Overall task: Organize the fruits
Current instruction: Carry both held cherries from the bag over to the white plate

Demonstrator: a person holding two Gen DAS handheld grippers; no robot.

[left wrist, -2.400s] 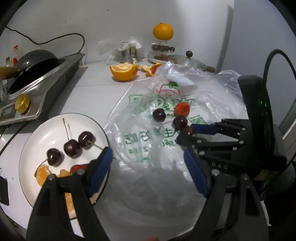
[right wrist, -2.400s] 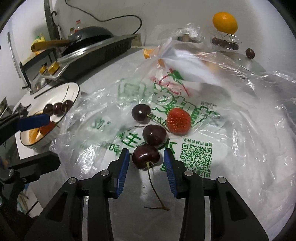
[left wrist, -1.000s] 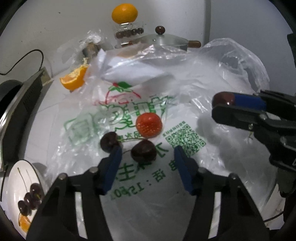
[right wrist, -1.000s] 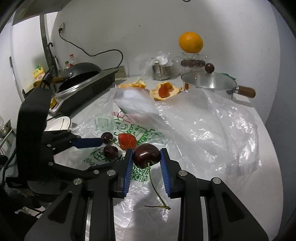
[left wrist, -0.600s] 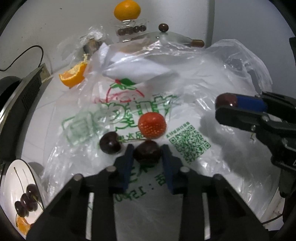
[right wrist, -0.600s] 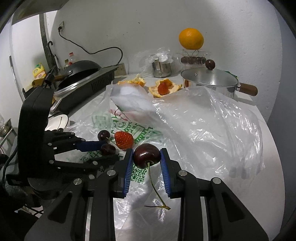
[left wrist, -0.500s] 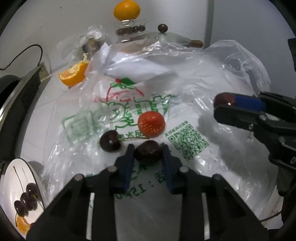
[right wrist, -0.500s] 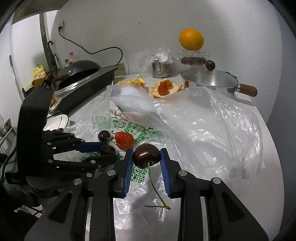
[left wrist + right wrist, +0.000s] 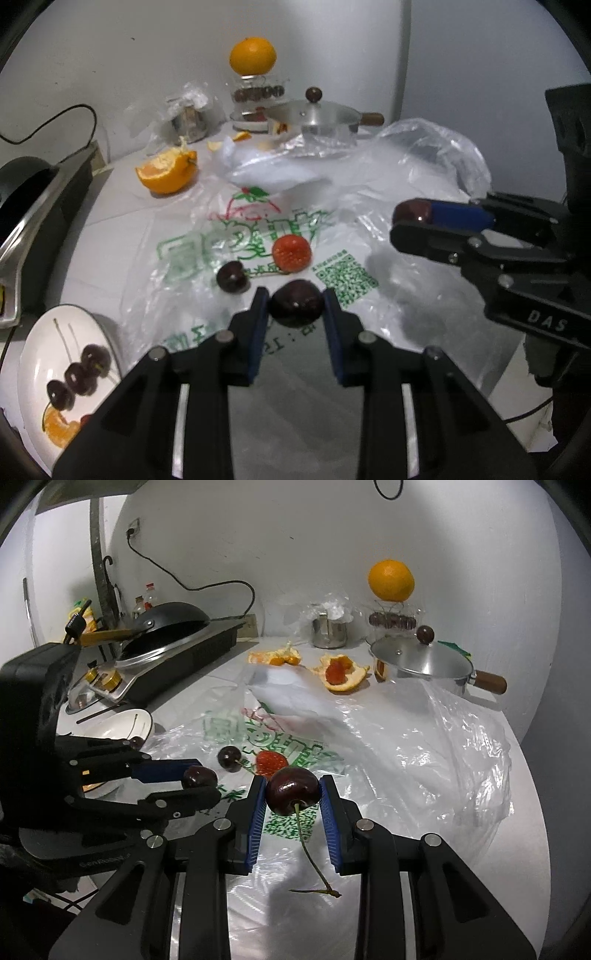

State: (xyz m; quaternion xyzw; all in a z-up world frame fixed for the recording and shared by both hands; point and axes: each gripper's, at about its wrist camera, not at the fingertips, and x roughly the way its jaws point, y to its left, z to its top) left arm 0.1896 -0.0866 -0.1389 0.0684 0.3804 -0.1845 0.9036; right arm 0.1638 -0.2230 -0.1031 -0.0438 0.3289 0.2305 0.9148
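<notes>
Between the blue pads of the left gripper (image 9: 294,303): a dark cherry (image 9: 296,302), squeezed tight, no stem in sight. Between the pads of the right gripper (image 9: 293,795): a second cherry (image 9: 293,791), pinched too, stem hanging down. Just past the left tips, on the printed plastic bag (image 9: 236,236): one more cherry on the bag (image 9: 231,277) and a red strawberry (image 9: 291,253). Far off to the left of those jaws: a white plate (image 9: 33,354) with three cherries and orange pieces.

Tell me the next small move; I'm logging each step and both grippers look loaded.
Probably carry the left gripper to the plate: it has just closed on a cherry, and three cherries already lie there. The right gripper also holds a cherry.
</notes>
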